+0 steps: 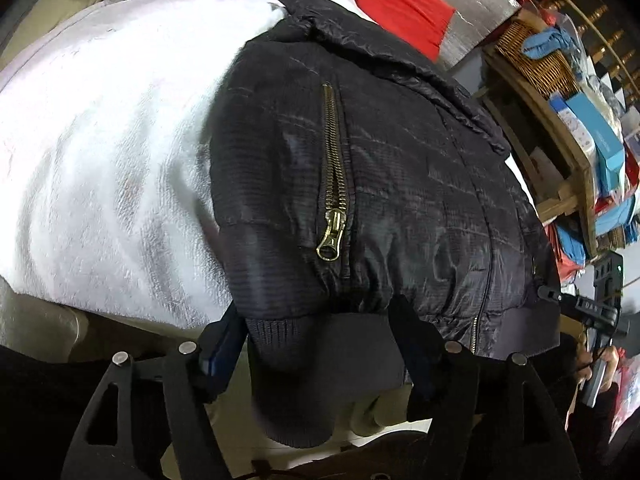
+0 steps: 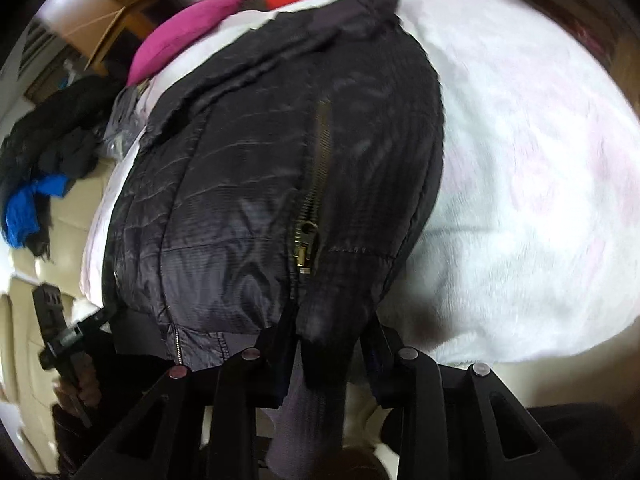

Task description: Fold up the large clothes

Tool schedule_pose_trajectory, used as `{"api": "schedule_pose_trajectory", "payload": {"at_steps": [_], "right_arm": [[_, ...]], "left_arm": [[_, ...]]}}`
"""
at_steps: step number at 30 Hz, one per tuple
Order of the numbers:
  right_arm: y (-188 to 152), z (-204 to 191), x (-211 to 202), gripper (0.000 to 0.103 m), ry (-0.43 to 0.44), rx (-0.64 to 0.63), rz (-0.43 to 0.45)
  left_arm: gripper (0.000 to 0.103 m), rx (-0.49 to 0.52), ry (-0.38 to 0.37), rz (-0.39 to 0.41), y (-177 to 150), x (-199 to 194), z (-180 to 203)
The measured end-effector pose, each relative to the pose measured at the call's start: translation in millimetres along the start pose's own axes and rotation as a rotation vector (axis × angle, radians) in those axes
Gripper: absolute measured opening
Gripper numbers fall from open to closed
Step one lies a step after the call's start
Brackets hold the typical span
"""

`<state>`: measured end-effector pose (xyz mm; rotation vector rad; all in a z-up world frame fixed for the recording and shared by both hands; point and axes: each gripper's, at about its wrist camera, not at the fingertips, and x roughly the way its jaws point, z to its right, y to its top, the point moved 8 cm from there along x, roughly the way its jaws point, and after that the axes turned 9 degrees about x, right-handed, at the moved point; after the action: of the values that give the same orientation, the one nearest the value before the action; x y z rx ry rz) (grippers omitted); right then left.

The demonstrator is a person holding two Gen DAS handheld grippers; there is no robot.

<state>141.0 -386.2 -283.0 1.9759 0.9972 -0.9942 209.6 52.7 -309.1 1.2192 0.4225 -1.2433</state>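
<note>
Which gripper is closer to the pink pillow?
Left, I think. The pink pillow lies at the jacket's far left corner. Both grippers are at the jacket's near hem: the left gripper on that same side, the right gripper further across.

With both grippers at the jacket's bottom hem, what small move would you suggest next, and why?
Probably lift the hem toward the collar. The black jacket lies flat on the white blanket, the left gripper straddles its ribbed hem, and the right gripper pinches its fabric.
</note>
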Motion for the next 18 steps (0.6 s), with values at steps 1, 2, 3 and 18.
{"api": "schedule_pose_trajectory", "payload": {"at_steps": [1,2,3,18], "right_arm": [[-1,4,1,0.034,0.017,0.018,-0.008],[0,6,4,0.034,0.025,0.027,-0.015],[0,6,8,0.035,0.020,0.030,-0.029],[7,-38,-46,0.027,0.163,-0.081,0.108]], "left_arm": [[0.060,0.010,0.000,0.006,0,-1,1],[0.053,0.017,0.005,0.008,2,0,3],[0.042,0.025,0.016,0.012,2,-1,2],[0.021,0.073,-0.120,0.132,22,-31,12]]}}
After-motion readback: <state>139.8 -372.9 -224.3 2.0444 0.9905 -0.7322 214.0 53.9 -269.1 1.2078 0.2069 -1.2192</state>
